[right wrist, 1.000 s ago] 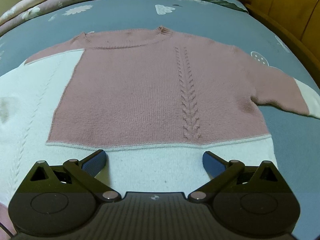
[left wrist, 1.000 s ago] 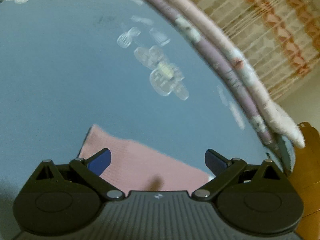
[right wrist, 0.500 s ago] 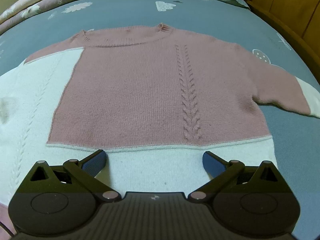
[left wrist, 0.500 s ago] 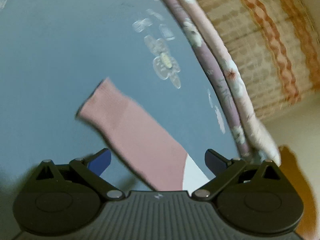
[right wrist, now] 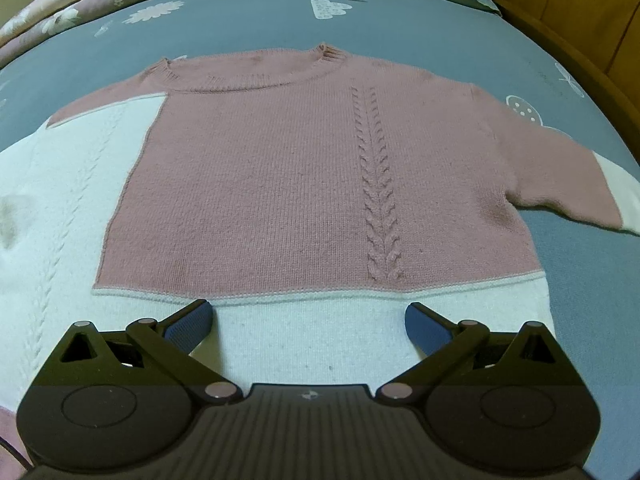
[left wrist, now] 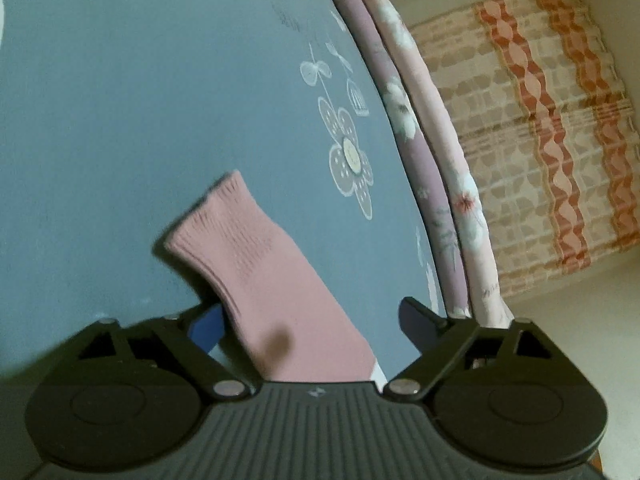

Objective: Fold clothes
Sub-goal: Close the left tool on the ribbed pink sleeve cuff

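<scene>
Left wrist: claw (left wrist: 310, 324) has been closing, sleeve (left wrist: 256, 256) now between pads.

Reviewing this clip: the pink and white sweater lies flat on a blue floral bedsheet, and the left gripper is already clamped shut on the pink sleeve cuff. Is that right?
Not quite. The left wrist view shows the left gripper open, not clamped: its jaws have just been closing, with the pink sleeve cuff between them and a clear gap at the right pad. The sweater does lie flat on the blue floral bedsheet.

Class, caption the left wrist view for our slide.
Open left gripper straddling the sweater's pink sleeve cuff on the blue floral bedsheet.
</scene>
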Tool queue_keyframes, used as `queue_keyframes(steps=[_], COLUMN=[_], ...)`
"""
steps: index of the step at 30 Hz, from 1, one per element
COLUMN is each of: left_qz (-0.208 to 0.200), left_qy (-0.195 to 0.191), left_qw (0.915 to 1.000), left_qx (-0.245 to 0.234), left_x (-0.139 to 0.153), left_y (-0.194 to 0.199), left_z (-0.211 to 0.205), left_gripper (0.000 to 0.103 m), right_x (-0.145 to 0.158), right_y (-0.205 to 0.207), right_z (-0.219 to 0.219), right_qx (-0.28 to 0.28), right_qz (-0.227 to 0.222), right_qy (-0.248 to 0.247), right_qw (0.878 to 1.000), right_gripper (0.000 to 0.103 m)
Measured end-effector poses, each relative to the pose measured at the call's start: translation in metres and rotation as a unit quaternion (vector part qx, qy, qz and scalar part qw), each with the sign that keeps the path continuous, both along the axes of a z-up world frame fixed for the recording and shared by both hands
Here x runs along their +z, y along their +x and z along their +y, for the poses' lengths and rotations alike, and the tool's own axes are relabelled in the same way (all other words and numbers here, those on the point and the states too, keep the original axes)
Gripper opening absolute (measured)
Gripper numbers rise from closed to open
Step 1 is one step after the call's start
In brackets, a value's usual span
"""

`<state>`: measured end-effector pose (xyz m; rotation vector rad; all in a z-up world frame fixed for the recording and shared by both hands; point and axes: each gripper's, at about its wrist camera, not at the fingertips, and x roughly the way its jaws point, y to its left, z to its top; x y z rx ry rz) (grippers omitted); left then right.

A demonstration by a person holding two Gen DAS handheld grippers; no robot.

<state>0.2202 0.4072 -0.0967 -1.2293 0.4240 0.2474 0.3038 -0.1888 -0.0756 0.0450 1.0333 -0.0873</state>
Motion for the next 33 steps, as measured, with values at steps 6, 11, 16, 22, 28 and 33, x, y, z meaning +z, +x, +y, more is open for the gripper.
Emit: queue_keyframes(steps=[6, 11, 16, 22, 28, 33], left_qz=[-0.003, -0.011, 0.003, 0.024, 0.066, 0.100], left_qy=[0.014, 0.036, 0.034, 0.082, 0.090, 0.125], left_qw=[0.9998, 0.9993, 0.9994, 0.9962, 0.9937, 0.9870], left_qx=[0.013, -0.001, 0.000, -0.011, -0.006, -0.016], left_x=[0.000, -0.002, 0.001, 0.002, -0.003, 0.011], left_y=[0.013, 0.002, 0.013, 0.014, 0.005, 0.012], left_z=[0.007, -0.007, 0.000, -0.004, 0.000, -0.008], left_gripper=[0.087, 0.086, 0.083, 0.057, 0.005, 0.005], right_x=[-0.001, -0.001, -0.001, -0.001, 0.000, 0.003], right_y=[0.000, 0.000, 0.000, -0.001, 0.002, 0.004], right_z=[-0.001, -0.002, -0.004, -0.004, -0.003, -0.004], right_qx=[0.002, 0.001, 0.003, 0.003, 0.001, -0.004], right_qz=[-0.002, -0.002, -0.001, -0.002, 0.004, 0.008], right_qy=[0.001, 0.003, 0.003, 0.005, 0.004, 0.010], right_qw=[1.000, 1.000, 1.000, 1.000, 1.000, 1.000], right_gripper=[0.103, 0.103, 0.103, 0.103, 0.103, 0.103])
